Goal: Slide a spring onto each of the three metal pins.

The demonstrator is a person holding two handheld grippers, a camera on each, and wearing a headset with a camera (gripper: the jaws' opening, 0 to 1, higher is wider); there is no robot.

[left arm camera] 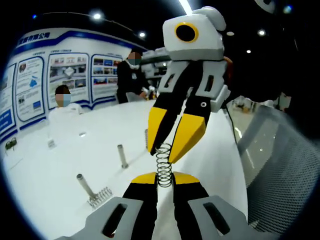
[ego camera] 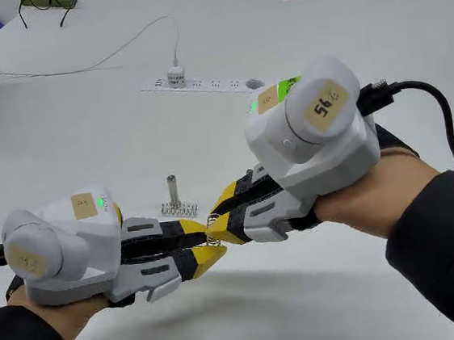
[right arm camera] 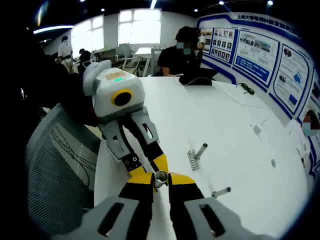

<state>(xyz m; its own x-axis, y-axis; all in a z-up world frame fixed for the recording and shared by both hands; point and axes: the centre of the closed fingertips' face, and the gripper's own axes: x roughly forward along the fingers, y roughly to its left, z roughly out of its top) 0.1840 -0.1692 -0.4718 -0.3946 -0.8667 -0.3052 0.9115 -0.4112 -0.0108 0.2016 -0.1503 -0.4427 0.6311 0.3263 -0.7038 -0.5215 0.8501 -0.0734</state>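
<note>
The left gripper [left arm camera: 165,181] is pinching one end of the spring [left arm camera: 163,165], its jaws nearly shut. The right gripper [right arm camera: 161,180] is gripping the other end with its jaws narrowed to a slit. Two pins [left arm camera: 121,156] are sitting beyond the left jaws, off to their left, with spare springs [left arm camera: 100,196] lying beside the nearer one.

The left tongs [ego camera: 208,241] and right tongs [ego camera: 218,219] met tip to tip, both clamped on a small coiled steel spring [ego camera: 213,230], closing the near approach to the upright grey metal pin [ego camera: 172,188]. Behind it, bare white worktop [ego camera: 86,144] lay open up to a white power strip [ego camera: 202,83].
</note>
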